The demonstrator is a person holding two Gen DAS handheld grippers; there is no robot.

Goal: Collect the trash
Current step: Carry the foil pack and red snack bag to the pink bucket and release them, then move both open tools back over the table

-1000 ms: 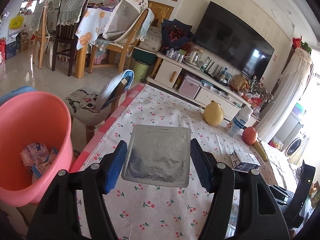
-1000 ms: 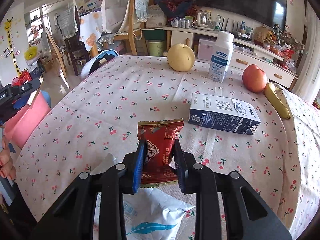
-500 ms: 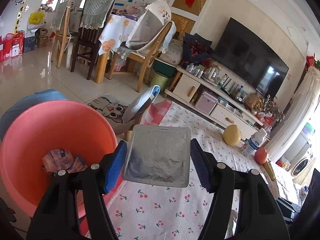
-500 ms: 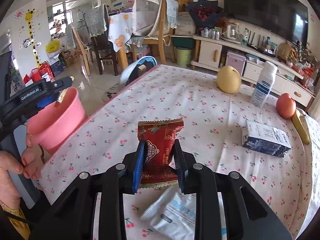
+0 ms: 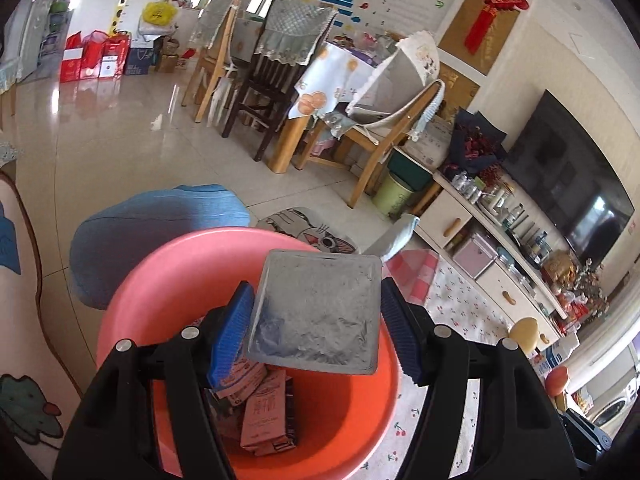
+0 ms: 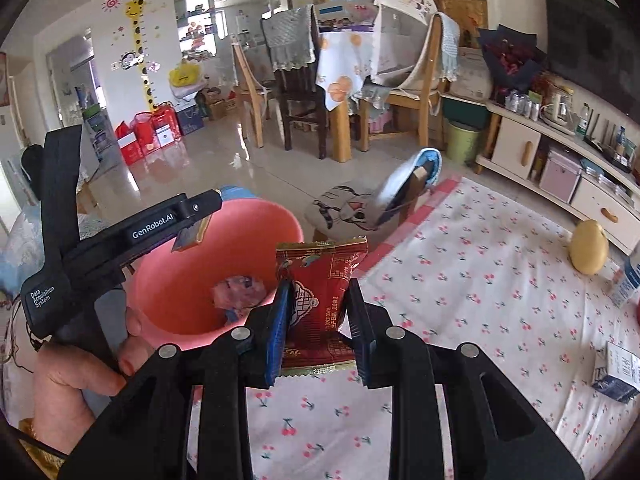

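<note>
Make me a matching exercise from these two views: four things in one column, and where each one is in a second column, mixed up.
Things:
1. silver foil pouch
2. red snack wrapper
3. pink cartons
4. yellow pear

Places:
A. on the cherry-print tablecloth
B. at the bottom of the pink bucket
C. in the left claw
D. in the right claw

Pairs: 1-C, 2-D, 3-B, 4-A
</note>
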